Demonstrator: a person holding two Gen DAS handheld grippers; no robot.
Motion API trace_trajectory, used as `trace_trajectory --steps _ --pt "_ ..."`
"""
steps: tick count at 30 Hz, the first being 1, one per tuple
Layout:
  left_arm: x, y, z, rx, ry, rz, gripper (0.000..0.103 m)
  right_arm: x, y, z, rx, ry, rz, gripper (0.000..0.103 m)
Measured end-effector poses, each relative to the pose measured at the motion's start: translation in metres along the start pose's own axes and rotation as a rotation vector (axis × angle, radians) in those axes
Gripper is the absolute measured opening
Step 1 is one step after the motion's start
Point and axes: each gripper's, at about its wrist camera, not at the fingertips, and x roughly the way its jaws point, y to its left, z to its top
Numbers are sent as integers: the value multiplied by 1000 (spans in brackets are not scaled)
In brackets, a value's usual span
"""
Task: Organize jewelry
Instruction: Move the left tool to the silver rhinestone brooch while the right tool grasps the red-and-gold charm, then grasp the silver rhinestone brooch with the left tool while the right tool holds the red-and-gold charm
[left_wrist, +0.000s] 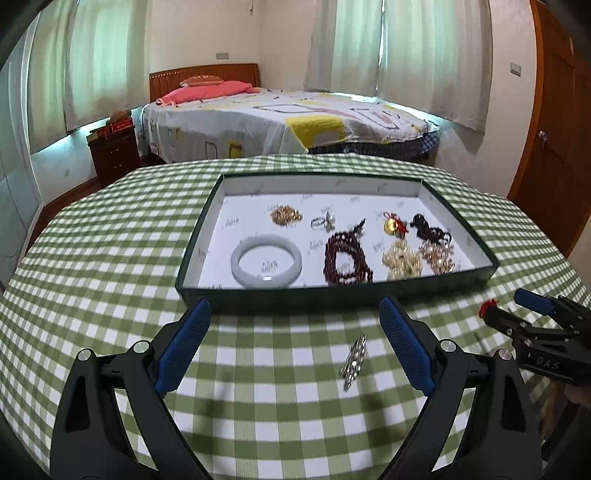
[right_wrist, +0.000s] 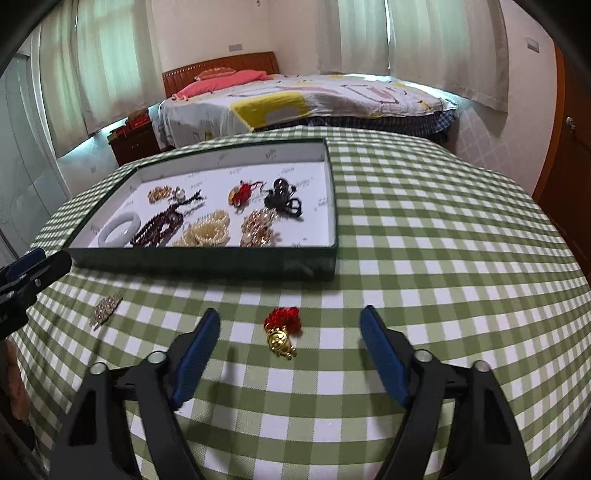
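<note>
A dark green tray with a white floor holds several jewelry pieces: a white bangle, dark red beads, pearls and a gold chain. My left gripper is open above the cloth, and a silver bracelet lies between its fingers. My right gripper is open, and a gold charm with a red tassel lies on the cloth between its fingers.
The table wears a green and white checked cloth. Behind it stand a bed, a dark nightstand and a wooden door at the right.
</note>
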Motion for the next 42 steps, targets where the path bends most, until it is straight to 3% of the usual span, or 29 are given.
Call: trace_trajectory --steps 1,14,18,28,42 --pt "0 0 -2 -1 3 1 90 1 0 0 -2 5 2 60" --pt "4 0 -14 -8 30 -8 90 14 6 -1 -11 38 23 40" --pt "6 -4 -17 -8 46 -21 90 14 5 -1 -14 40 25 22" --pt "12 -22 -23 33 86 -59 89 9 8 -7 -24 31 46 18" --pt "32 -31 -28 65 170 -108 39 6 4 -10 -7 21 65 18"
